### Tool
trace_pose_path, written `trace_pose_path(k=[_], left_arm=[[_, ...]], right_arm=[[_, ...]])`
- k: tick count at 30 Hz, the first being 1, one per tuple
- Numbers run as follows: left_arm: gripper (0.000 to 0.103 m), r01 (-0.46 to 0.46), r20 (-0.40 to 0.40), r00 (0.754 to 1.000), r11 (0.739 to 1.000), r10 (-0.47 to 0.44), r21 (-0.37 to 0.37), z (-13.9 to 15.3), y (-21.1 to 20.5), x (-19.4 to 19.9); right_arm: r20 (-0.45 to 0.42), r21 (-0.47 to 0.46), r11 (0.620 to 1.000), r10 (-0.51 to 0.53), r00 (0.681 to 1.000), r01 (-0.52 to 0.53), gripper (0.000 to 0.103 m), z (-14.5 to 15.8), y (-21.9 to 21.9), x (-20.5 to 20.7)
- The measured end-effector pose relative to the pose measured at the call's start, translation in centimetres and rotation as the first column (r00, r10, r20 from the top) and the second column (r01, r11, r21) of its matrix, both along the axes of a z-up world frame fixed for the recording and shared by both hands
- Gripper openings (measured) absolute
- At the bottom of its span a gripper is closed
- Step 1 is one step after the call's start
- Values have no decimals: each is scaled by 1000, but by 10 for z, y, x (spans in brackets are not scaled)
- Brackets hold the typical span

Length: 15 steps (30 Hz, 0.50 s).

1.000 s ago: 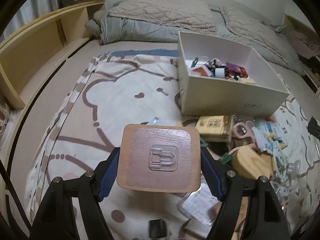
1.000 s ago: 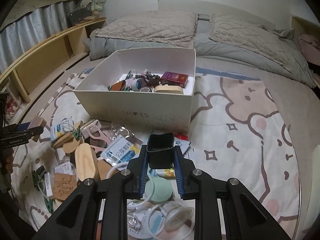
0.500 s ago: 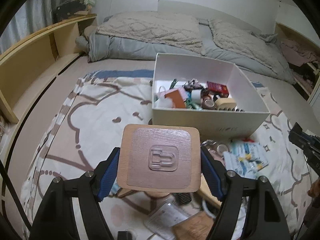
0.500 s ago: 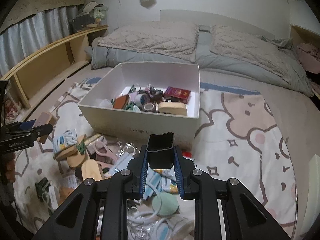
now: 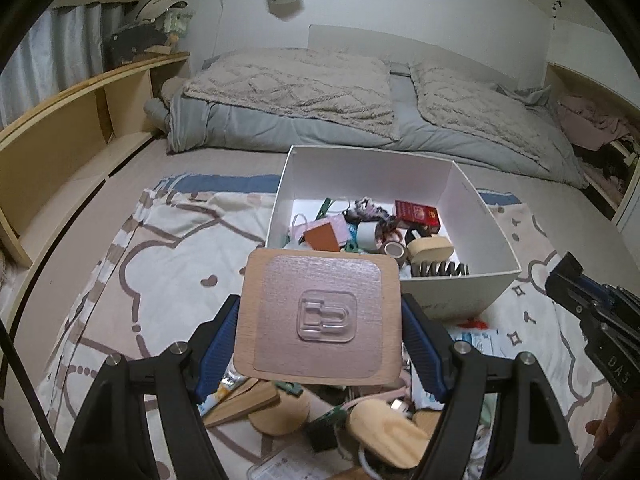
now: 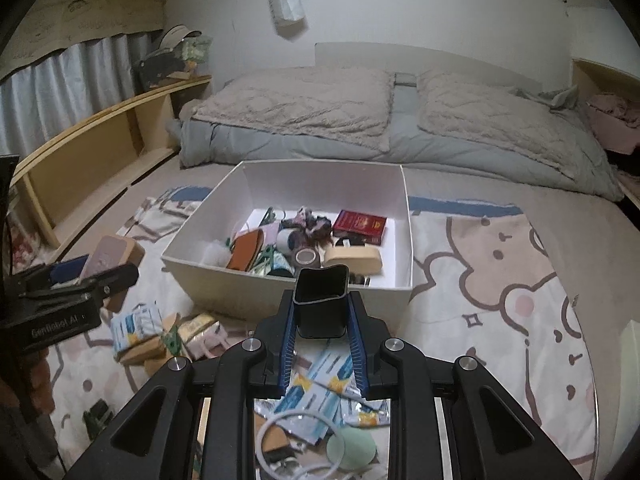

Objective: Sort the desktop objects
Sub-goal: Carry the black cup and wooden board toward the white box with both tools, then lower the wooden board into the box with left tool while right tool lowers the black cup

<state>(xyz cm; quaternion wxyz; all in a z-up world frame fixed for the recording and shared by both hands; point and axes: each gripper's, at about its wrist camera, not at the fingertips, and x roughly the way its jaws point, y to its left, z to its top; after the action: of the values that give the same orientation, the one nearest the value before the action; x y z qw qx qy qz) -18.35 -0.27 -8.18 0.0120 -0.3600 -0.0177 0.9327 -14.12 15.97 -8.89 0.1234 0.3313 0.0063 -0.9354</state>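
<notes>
In the left wrist view, left gripper (image 5: 320, 320) is clamped on a square wooden plate (image 5: 318, 316) with a clear plastic hook stuck to its face; blue pads press both side edges. Plate sits in front of the near wall of the white box (image 5: 460, 296). Box holds a red booklet (image 5: 416, 213), tape rolls and other small stuff. Loose clutter on the patterned blanket (image 5: 168, 248) under the jaws. Right gripper (image 5: 592, 312) shows at the right edge.

In the right wrist view, right gripper (image 6: 320, 312) is clenched on a small black open-topped container (image 6: 320, 300), held upright, just short of the white box (image 6: 288, 296). Blue-white packets (image 6: 324, 384) lie below. Left gripper (image 6: 80, 280) with the wooden plate (image 6: 114, 254) is at the left, beside the box.
</notes>
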Motion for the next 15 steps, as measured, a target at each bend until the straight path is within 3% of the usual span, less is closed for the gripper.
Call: trace_pose_path(k=[15], left_arm=[[77, -41, -81, 996, 998, 44, 45, 30, 14, -33]], right_arm=[[-88, -46, 999, 1, 996, -5, 25, 18, -12, -26]])
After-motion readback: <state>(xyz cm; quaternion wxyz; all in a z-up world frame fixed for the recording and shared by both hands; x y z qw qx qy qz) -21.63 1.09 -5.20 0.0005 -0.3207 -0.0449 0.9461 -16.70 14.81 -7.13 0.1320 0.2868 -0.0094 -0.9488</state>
